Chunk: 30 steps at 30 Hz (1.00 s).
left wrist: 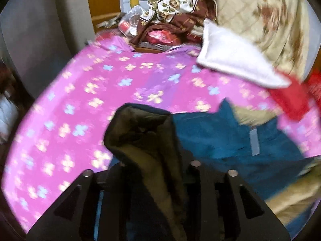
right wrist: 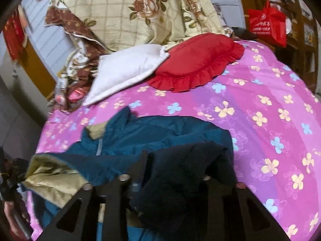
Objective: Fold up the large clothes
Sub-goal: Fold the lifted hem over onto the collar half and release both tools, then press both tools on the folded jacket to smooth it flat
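Observation:
A teal padded jacket [left wrist: 210,132] with olive lining lies crumpled on the pink flowered bedspread [left wrist: 80,100]. In the left wrist view, a fold showing dark olive lining stands up between the fingers of my left gripper [left wrist: 158,163]. The jaws stand apart and the cloth sits loosely in the gap. In the right wrist view, the jacket [right wrist: 160,132] spreads across the bedspread [right wrist: 260,120]. A dark navy bunch of it drapes between and over the fingers of my right gripper [right wrist: 164,177], whose jaws are also apart.
A white pillow [right wrist: 128,68], a red frilled cushion [right wrist: 196,64] and a cream rose-print quilt [right wrist: 140,10] are heaped at the bed's head. A red bag [right wrist: 268,24] hangs at the far right. A hand [right wrist: 12,214] shows at the lower left edge.

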Each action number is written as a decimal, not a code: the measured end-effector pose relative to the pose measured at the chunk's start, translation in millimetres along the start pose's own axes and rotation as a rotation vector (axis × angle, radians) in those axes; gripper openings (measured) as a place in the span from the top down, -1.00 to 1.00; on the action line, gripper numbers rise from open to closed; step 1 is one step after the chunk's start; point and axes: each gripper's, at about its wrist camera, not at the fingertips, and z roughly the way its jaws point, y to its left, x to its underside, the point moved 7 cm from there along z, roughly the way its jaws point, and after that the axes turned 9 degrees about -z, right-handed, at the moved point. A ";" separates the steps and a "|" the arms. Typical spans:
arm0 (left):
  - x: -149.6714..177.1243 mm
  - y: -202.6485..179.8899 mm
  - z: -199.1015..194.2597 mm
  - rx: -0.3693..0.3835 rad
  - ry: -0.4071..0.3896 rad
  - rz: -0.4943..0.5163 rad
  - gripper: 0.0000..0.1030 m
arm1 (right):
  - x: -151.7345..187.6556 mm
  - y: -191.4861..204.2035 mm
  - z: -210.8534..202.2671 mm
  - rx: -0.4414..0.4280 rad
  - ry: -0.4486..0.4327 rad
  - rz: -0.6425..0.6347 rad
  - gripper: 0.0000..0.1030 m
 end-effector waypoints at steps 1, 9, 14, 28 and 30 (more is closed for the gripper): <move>-2.8 2.2 -5.6 0.062 0.017 -0.042 0.22 | -2.0 0.5 -5.3 -0.038 -0.009 0.017 0.09; -33.3 13.0 -61.0 0.410 0.069 -0.307 -0.19 | -18.0 19.9 -51.2 -0.139 -0.097 0.029 -0.20; -45.1 23.6 -108.9 0.412 -0.026 -0.282 -0.38 | -30.8 17.9 -74.1 -0.316 -0.128 0.167 -0.46; 56.2 -22.8 -91.3 0.204 0.033 0.040 -0.38 | 13.4 42.7 -83.6 0.024 -0.061 -0.180 -0.47; 68.0 -37.2 -76.0 0.197 0.055 0.074 -0.38 | 22.2 41.6 -60.9 0.059 -0.032 -0.208 -0.47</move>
